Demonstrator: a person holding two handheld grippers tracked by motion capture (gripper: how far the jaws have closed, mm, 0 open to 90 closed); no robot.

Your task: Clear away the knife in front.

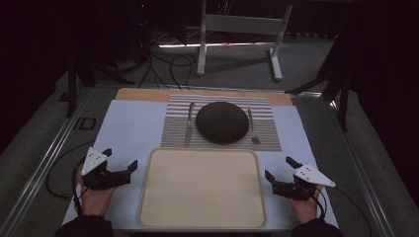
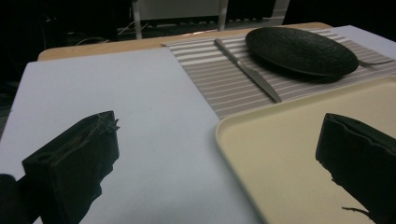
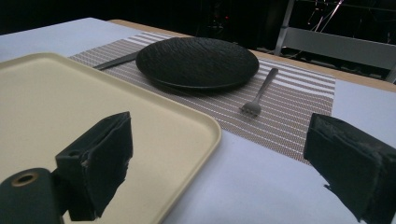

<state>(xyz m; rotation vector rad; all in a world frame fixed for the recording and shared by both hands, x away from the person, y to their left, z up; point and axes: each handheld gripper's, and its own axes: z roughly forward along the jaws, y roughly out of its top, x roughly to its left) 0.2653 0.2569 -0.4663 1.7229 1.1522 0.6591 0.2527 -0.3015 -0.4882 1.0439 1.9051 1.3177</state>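
A cream tray [image 1: 163, 207] lies flat at the table's near edge, with nothing on it. Behind it a striped placemat [image 1: 173, 136] carries a black plate [image 1: 222, 121], a knife [image 1: 188, 124] to the plate's left and a fork [image 1: 252, 126] to its right. My left gripper [image 1: 120, 159] rests left of the tray, open, jaws empty. My right gripper [image 1: 278, 168] sits right of the tray, open and empty too. The left gripper view has the tray's corner [image 2: 243, 140], knife [image 2: 250, 72] and plate [image 2: 301, 50]. The right gripper view has the tray [image 3: 187, 140], plate [image 3: 197, 62] and fork [image 3: 259, 93].
A pale blue sheet [image 1: 128, 128] covers the tabletop, with a wooden strip [image 1: 141, 94] along its far edge. Metal rails run down both table sides. Beyond the table stand a white frame [image 1: 239, 24] and loose cables [image 1: 168, 64] on the floor.
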